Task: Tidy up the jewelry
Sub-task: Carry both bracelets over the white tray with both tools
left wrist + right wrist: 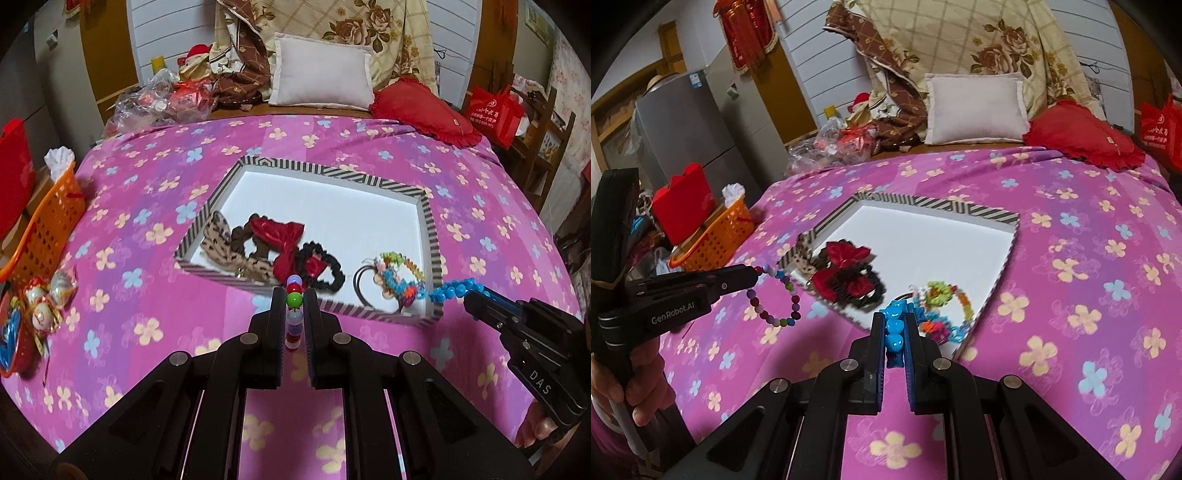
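Tools first. Your left tool [294, 306] is clamped on a multicolour bead bracelet [294, 300], held just short of the near wall of the striped tray [334, 171]. Your right tool [894, 325] is clamped on a blue bead bracelet [894, 326], held near the tray's near right corner.

Progress, as judged from the present layout: the task looks well advanced. The tray, on the bed [369, 140], already holds a leopard bow [221, 240], a red bow [284, 240], a black scrunchie [325, 269] and a cluster of coloured bands [397, 280], all bunched along the near wall. The far half of the tray floor is bare. Remaining: you have both bracelets to set inside. No other loose jewelry shows on the bedspread, though the wrapped items [44, 299] at the bed's left edge are unclear in kind.

View differences. The left wrist view shows the multicolour bracelet only end-on, as a column of beads between the fingers; the right wrist view shows it as a full loop [775, 295] hanging free from the left tool [755, 275]. The left wrist view shows the blue bracelet [456, 290] projecting from the right tool [471, 301] toward the tray corner, a relation the right wrist view cannot confirm. A grey fridge [690, 136] appears only in the right wrist view.
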Available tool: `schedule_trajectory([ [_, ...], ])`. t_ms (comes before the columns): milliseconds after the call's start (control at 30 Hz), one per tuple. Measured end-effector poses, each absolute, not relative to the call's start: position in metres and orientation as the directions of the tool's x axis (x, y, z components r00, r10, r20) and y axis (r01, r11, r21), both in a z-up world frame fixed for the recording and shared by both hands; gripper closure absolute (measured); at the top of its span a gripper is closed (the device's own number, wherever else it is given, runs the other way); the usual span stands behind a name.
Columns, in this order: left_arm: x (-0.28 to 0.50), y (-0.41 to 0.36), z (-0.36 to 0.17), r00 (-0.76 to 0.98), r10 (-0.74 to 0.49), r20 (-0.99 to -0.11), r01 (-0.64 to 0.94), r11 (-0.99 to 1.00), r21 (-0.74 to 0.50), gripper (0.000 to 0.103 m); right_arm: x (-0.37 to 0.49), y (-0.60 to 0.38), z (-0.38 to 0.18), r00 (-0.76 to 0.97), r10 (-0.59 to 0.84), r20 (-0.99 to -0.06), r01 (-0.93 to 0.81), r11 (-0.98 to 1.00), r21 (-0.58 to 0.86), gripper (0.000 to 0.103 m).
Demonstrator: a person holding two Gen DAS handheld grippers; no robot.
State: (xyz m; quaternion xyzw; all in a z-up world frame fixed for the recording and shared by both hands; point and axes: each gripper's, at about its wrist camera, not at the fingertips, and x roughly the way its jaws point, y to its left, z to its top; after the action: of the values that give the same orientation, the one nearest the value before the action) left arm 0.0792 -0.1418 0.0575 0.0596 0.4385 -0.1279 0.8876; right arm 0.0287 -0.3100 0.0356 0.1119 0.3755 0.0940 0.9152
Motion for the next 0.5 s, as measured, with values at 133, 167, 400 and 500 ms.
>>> schedule_trajectory([
  [133, 0.094, -0.151, 0.059, 0.573, -0.190, -0.797, 0.278, 0.960, -0.029, 0.095, 0.042, -0.315, 0.032, 0.695, 0.246, -0.676, -0.076, 0.959, 0.272, 0.095],
  [167, 0.098, -0.154, 0.059, 0.568, -0.197, -0.799, 0.282, 0.959, -0.037, 0.095, 0.046, -0.316, 0.031, 0.693, 0.247, -0.677, -0.073, 0.959, 0.274, 0.095],
  [400, 0.124, -0.182, 0.052, 0.557, -0.216, -0.802, 0.294, 0.954, -0.052, 0.095, 0.069, -0.317, 0.016, 0.682, 0.256, -0.685, -0.062, 0.954, 0.294, 0.095],
  [500, 0.136, -0.188, 0.042, 0.543, -0.226, -0.809, 0.291, 0.954, -0.072, 0.095, 0.079, -0.315, 0.005, 0.672, 0.272, -0.689, -0.058, 0.947, 0.317, 0.095],
])
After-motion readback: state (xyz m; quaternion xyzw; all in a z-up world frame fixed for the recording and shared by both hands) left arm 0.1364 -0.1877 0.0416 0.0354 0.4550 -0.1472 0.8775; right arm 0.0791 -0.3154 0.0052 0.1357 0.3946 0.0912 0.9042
